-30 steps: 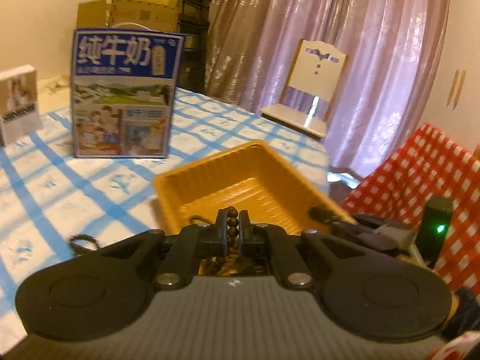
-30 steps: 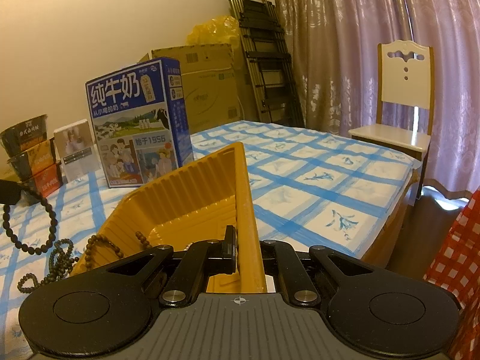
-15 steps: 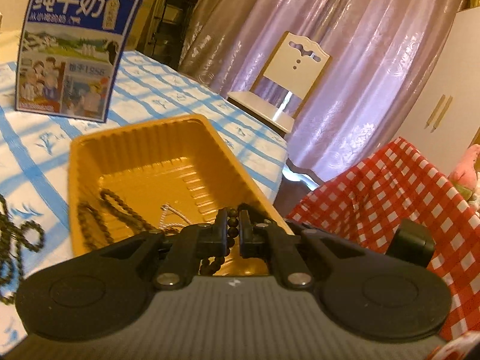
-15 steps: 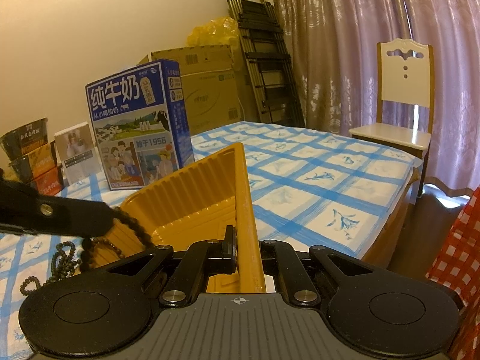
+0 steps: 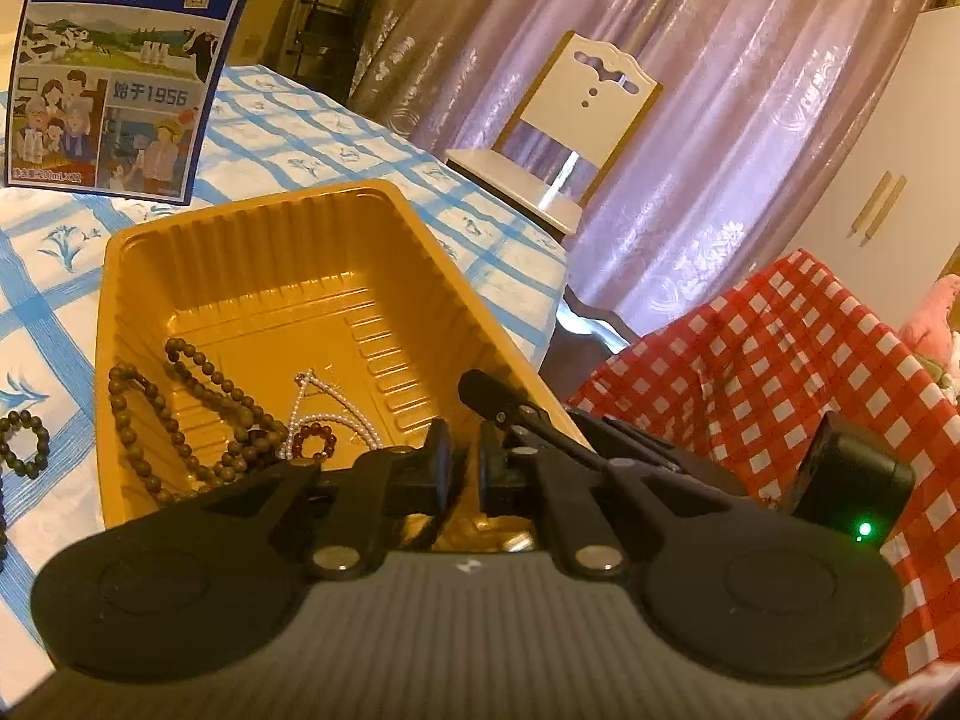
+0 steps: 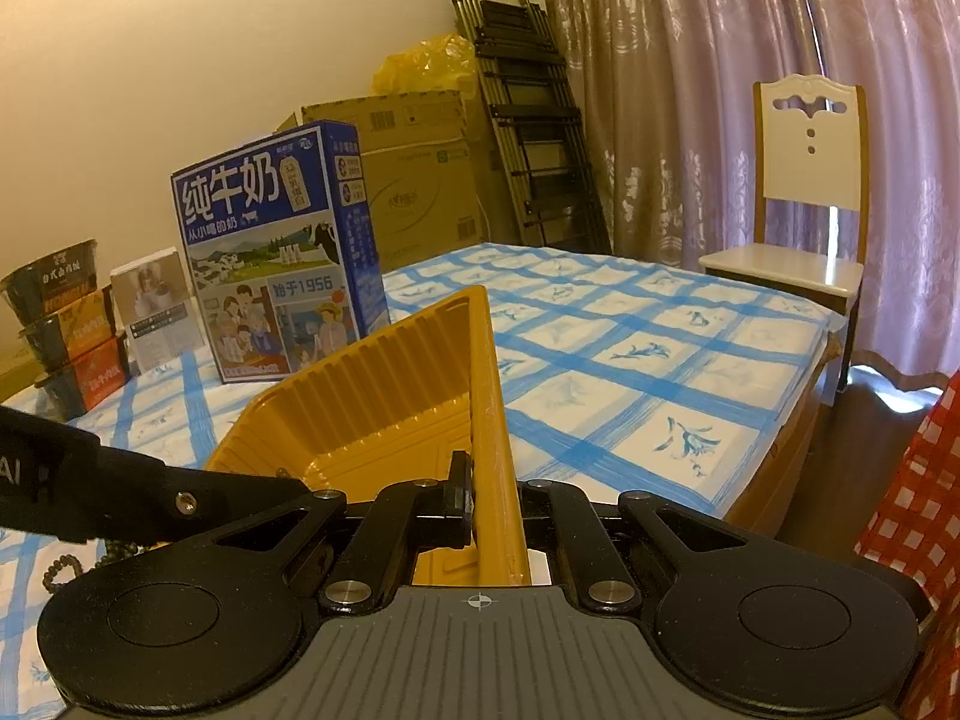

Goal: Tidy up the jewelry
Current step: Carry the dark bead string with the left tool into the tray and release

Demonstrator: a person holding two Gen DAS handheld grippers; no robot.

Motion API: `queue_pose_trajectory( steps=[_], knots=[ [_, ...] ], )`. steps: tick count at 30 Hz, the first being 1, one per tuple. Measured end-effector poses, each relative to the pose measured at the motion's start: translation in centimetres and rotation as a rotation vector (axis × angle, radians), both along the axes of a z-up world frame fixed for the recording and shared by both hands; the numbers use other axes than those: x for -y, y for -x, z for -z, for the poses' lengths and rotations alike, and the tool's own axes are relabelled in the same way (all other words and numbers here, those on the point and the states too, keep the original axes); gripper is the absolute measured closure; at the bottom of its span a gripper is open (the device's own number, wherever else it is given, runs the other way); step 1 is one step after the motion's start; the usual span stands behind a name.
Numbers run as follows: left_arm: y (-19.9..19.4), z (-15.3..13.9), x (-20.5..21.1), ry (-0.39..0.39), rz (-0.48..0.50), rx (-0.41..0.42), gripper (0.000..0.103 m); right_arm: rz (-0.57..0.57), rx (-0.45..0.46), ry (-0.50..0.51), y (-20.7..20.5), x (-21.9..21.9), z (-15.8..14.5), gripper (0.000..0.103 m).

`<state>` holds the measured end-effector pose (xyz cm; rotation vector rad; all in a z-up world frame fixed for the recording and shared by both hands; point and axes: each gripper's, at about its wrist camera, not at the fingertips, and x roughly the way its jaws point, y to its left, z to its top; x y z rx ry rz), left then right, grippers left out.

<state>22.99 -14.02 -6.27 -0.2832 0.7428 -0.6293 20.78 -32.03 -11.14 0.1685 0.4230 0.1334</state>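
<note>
Since the earlier frame, the dark bead strand clamped in the left claw [image 5: 463,468] has left it; the fingers now stand slightly apart with nothing between them, poised over the near end of the yellow tray [image 5: 258,216]. Inside the tray lie a long brown bead strand [image 5: 180,408], a pearl necklace [image 5: 336,414] and a small reddish bead bracelet [image 5: 315,441], bunched toward the near left part of the floor. A small dark bead bracelet [image 5: 24,441] rests on the blue-checked tabletop [image 5: 54,276] just left of the tray, outside it. The right claw [image 6: 492,501] is closed tight on the tray's right rim [image 6: 489,408], with the wall pinched between its fingers. A blue milk carton [image 6: 276,252] stands upright on the tabletop beyond the tray. A white chair [image 6: 804,210] stands at the tabletop's far edge, before the curtain.
</note>
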Motion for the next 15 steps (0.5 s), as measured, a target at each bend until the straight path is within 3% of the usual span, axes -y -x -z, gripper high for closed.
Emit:
queue_pose_trajectory(
  steps=[8, 12, 15],
  knots=[
    [0.9, -1.0, -1.5, 0.004, -0.018, 0.030, 0.078, 0.003, -0.003, -0.002, 0.0, 0.0, 0.1, 0.096],
    [2.2, -2.0, -3.4, -0.025, -0.046, 0.079, 0.072, 0.003, -0.004, -0.003, 0.0, 0.1, 0.1, 0.097],
    [3.5, -2.5, -5.7, -0.057, -0.091, 0.106, 0.061, 0.003, -0.004, -0.005, 0.0, 0.1, 0.1, 0.097]
  ],
)
